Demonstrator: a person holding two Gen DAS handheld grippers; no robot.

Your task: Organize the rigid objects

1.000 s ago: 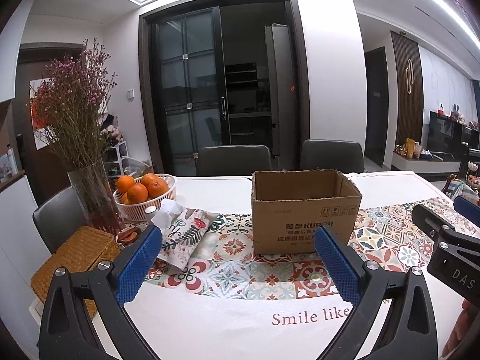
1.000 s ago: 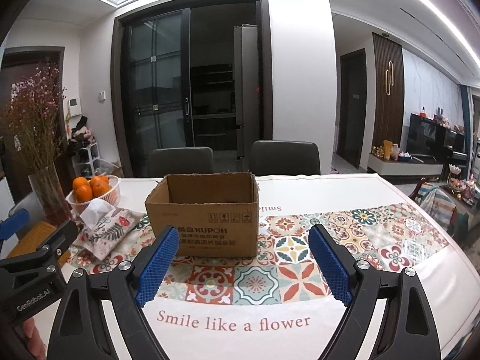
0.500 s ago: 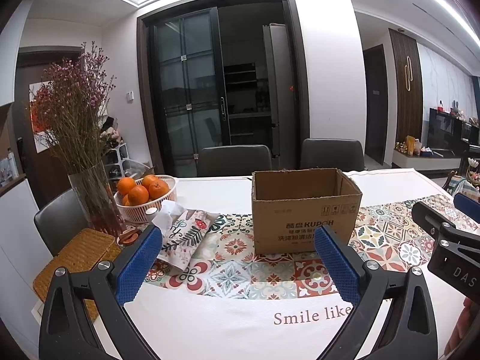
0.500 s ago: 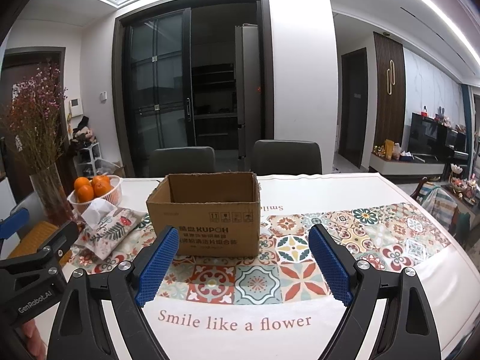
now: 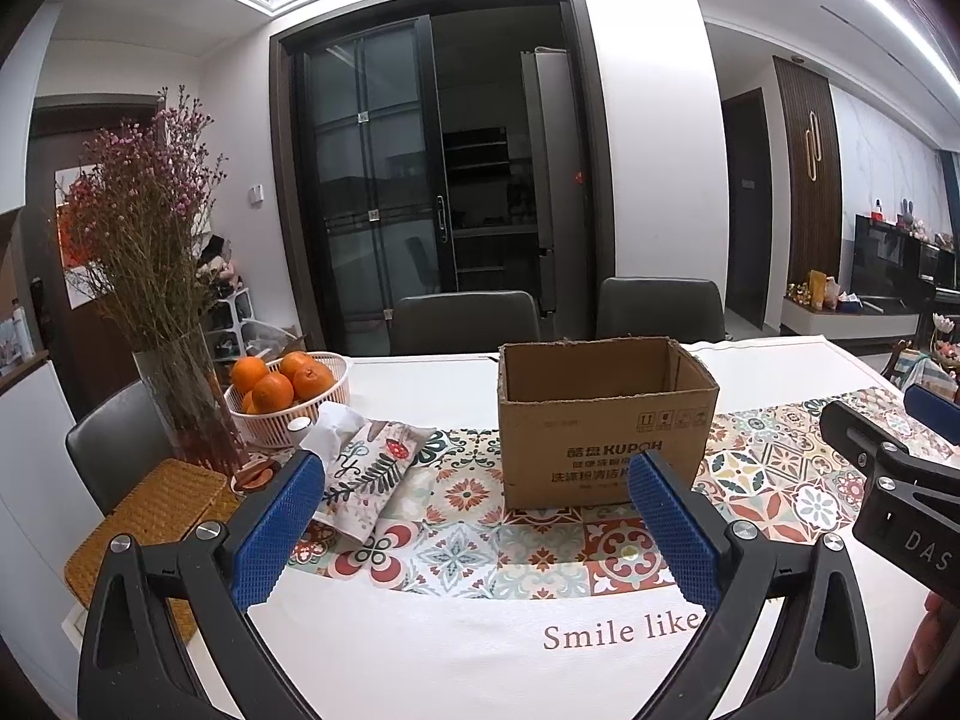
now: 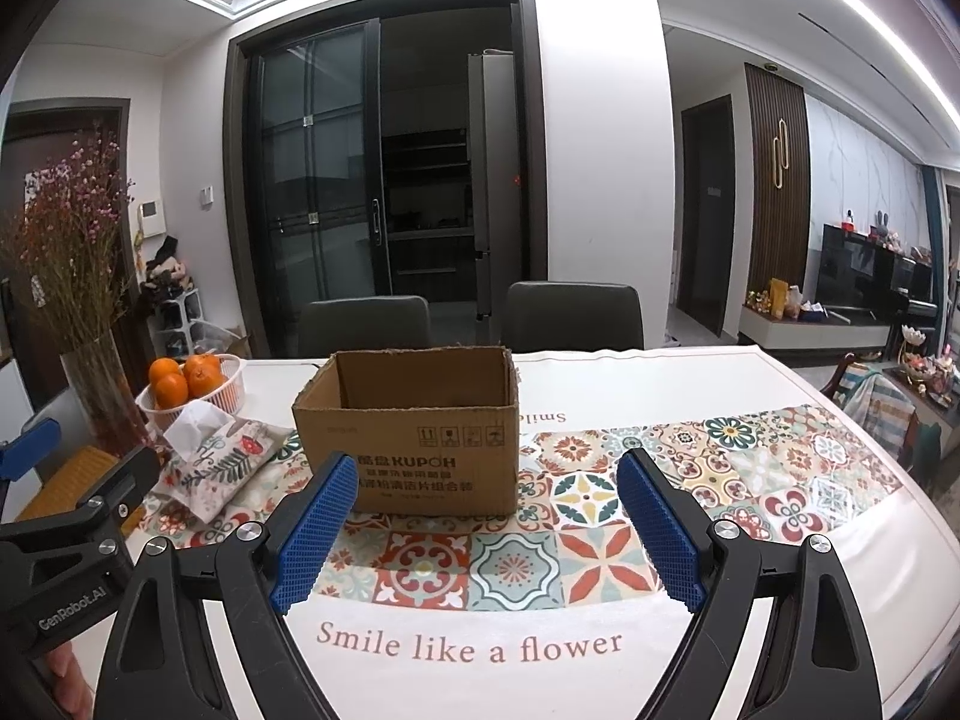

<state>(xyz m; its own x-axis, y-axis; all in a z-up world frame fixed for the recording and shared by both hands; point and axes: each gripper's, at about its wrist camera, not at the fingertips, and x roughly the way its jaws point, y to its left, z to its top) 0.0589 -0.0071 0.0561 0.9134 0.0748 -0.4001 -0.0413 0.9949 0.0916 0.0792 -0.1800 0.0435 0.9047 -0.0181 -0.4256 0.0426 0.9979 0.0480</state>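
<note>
The desk is wide, with a rounded corner, under a smooth white cloth printed with "Smile like a flower" in thin brown serif letters, and a band of patterned tiles in red, teal and yellow runs across it. On that band stands an open corrugated cardboard box, rectangular, its top edge rough and frayed, with "KUPOH" in dark print on the front above lines of Chinese characters and a row of small handling symbols; nothing shows inside it from these angles. To its left a tall clear glass vase holds dry, wispy pink-purple flowers, beside a flat woven wicker mat. Near the vase sits a white slatted plastic basket of round, glossy oranges, and a soft fabric tissue pouch with a leaf-and-flower print lies between basket and box, white tissue poking out. The left hand-held gripper hovers over the cloth with its blue, dimpled rubber pads spread wide and nothing between them; the right hand-held gripper is likewise spread wide and empty. Each is black, one marked "GenRobot.AI", the other "DAS".
</note>
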